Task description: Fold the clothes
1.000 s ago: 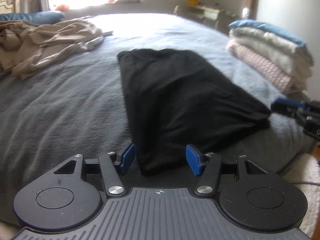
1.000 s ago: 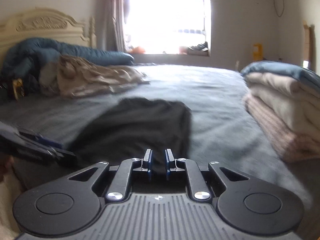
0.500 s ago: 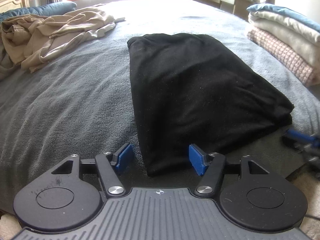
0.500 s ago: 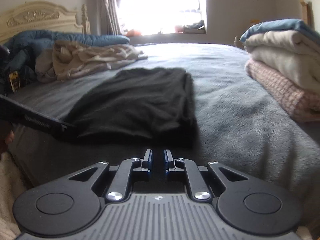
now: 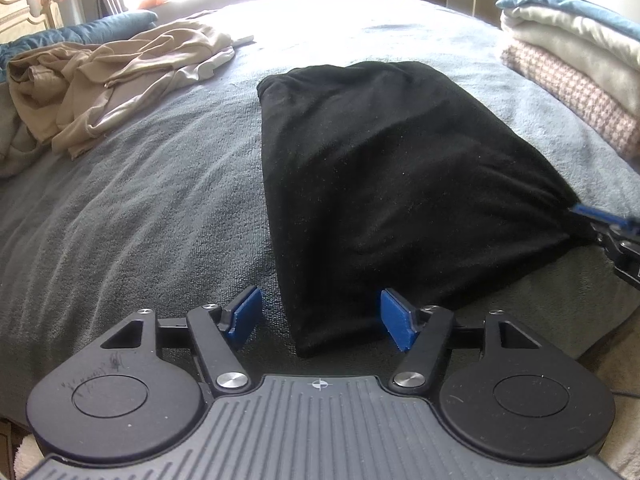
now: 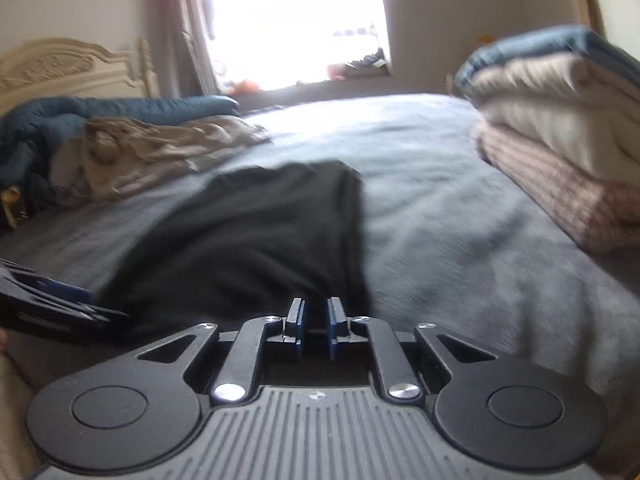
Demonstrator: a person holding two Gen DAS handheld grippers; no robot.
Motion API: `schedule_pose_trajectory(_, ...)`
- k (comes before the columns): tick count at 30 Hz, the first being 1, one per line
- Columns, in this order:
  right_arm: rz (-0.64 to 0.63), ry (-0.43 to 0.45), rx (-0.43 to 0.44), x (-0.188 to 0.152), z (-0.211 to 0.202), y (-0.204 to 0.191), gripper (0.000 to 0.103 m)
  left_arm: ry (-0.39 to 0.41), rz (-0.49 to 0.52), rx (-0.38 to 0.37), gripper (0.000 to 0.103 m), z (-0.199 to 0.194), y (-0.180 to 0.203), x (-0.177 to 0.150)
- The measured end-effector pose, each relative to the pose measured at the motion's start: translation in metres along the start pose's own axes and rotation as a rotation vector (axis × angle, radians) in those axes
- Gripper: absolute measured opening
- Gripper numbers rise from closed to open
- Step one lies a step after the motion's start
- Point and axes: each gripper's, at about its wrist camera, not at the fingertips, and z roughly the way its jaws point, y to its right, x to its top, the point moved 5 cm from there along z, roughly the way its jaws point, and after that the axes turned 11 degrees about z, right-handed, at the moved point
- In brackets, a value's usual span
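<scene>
**Black garment flat on bed, grippers at its near corners**

Left gripper nearest, jaws wide and opening; near left corner of the black garment lies between the pads, not pinched. Right gripper at the near right corner, jaws narrow and closing with a slim gap; black cloth lies just ahead of the tips, whether any is caught I cannot tell, view blurred. Garment folded into a long strip running away across the grey bedcover; crumpled beige clothes farther left; stack of folded blankets far right; window beyond.
</scene>
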Motion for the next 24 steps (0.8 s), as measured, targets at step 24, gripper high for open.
schedule_pose_trajectory(24,0.040,0.039,0.107,0.046,-0.003,-0.027,0.025,0.084,-0.062,-0.048,0.069,-0.017,-0.032,0.003)
